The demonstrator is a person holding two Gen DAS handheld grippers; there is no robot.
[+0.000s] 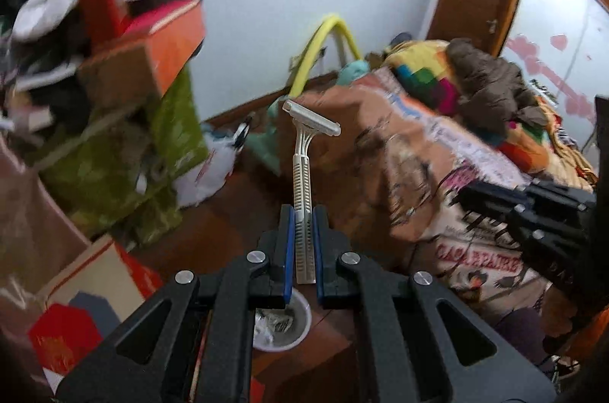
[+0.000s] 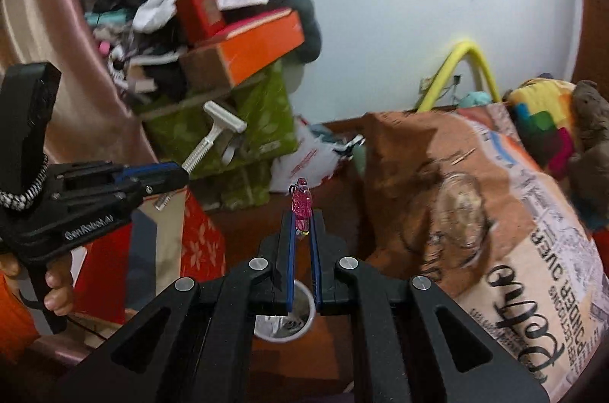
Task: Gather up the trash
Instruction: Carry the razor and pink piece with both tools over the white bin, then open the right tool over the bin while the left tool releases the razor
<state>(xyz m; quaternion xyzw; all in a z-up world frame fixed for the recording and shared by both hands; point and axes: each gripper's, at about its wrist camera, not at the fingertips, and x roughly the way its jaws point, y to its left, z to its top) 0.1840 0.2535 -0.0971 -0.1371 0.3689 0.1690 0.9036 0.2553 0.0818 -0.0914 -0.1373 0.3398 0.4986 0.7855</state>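
Bed with printed orange-and-cream patterned blanket (image 1: 449, 174) fills right side, multicoloured patchwork quilt (image 1: 422, 75) and brown plush toy (image 1: 491, 79) heaped on it. Cluttered pile of clothes and orange cardboard boxes (image 2: 243, 49) sits on green leaf-print boxes (image 2: 262, 121) at left. Yellow curved tube (image 1: 327, 45) leans on white wall behind. White plastic cup with crumpled scraps inside (image 1: 281, 327) stands on reddish-brown wooden surface, directly below both claws. Left claw (image 1: 303, 235) clamped on handle of white disposable plastic razor (image 1: 304, 167), head up. Right claw (image 2: 302, 235) pinched on small pink translucent plastic lighter (image 2: 301, 203), upright, above cup.
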